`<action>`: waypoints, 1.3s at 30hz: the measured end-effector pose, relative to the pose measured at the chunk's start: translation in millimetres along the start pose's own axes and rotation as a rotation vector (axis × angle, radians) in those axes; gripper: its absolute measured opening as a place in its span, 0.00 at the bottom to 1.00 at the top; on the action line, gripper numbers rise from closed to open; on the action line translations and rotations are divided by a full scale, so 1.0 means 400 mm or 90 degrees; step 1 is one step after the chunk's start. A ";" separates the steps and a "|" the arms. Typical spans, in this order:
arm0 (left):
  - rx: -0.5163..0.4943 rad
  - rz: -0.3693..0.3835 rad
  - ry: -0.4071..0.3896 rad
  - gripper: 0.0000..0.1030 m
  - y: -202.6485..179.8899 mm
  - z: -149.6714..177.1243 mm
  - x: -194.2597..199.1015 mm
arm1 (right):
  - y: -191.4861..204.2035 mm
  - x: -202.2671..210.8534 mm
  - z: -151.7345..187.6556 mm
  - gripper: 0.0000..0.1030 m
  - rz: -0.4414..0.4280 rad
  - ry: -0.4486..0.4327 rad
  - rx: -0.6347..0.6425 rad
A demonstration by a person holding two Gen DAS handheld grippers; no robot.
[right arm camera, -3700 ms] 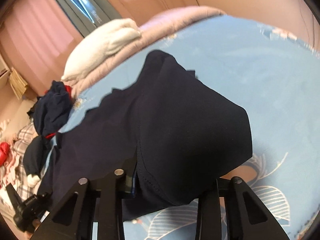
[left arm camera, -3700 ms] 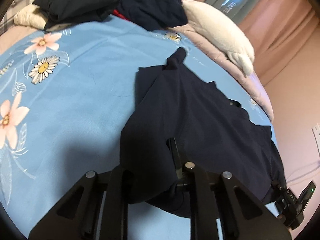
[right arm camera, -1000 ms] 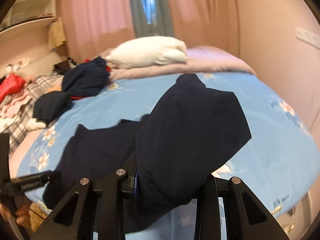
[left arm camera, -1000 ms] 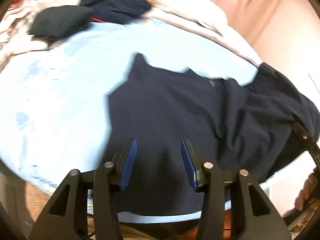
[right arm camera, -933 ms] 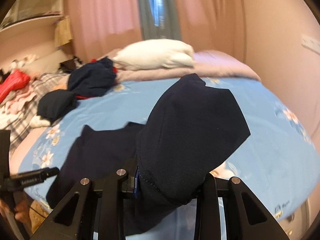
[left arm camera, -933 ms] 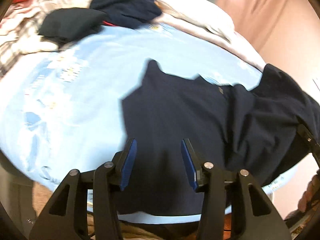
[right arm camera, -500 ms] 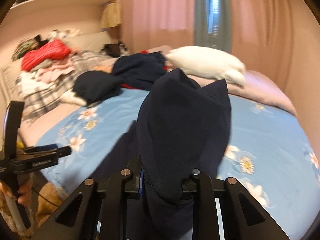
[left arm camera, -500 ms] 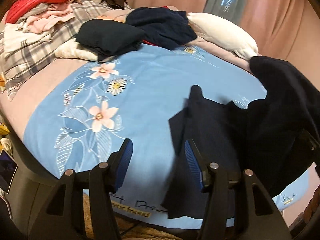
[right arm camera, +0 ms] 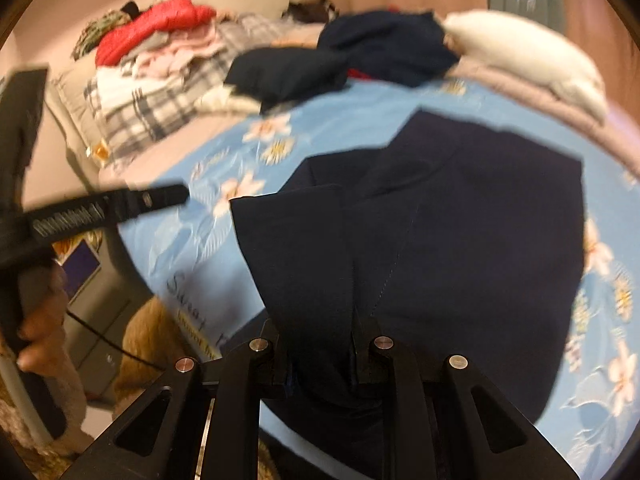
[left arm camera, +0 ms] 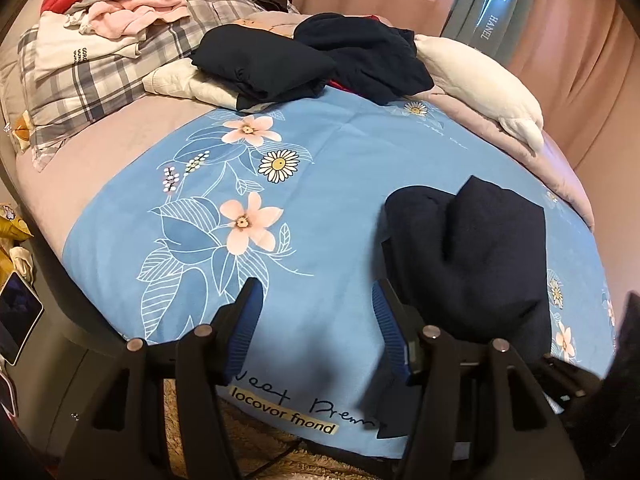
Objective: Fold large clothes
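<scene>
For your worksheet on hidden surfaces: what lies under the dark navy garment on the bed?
The navy garment rests on the blue flowered sheet, which shows all around it. Whatever part of the sheet's pattern lies beneath is covered.

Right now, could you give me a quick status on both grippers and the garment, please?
Left gripper open, holding nothing. Right gripper clamped on the navy garment, folded over on the blue floral sheet. Nothing in the way.

light: soft, even | left view: sharp | right view: motion-blurred | edges: fisheye-warped
</scene>
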State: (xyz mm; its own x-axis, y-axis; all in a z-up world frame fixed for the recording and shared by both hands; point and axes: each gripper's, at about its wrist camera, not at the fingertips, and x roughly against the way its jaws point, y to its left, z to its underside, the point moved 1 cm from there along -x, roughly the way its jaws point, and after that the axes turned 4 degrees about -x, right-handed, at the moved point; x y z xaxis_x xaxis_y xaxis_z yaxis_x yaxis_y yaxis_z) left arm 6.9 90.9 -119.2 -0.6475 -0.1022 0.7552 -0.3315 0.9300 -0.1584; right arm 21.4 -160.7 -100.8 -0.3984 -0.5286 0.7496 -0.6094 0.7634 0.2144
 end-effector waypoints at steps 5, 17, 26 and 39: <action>-0.011 0.011 0.005 0.57 -0.012 0.000 -0.004 | -0.008 -0.023 0.013 0.19 -0.022 0.027 -0.019; -0.054 0.110 -0.010 0.71 -0.082 -0.021 0.035 | -0.057 0.079 0.021 0.40 -0.104 -0.005 -0.093; -0.109 0.242 0.038 0.76 -0.191 -0.020 0.010 | -0.125 0.163 0.053 0.55 -0.038 -0.056 -0.140; -0.127 0.240 0.178 0.19 -0.223 0.083 -0.117 | -0.215 0.144 0.092 0.55 0.050 -0.034 -0.220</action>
State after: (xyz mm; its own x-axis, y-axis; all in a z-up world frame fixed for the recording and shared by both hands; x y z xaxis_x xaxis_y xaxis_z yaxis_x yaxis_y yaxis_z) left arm 43.8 1.0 -161.6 -0.4791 0.3260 0.8150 0.0448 0.9364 -0.3482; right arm 25.6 -270.5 -99.3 -0.4756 -0.4744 0.7408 -0.3103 0.8785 0.3633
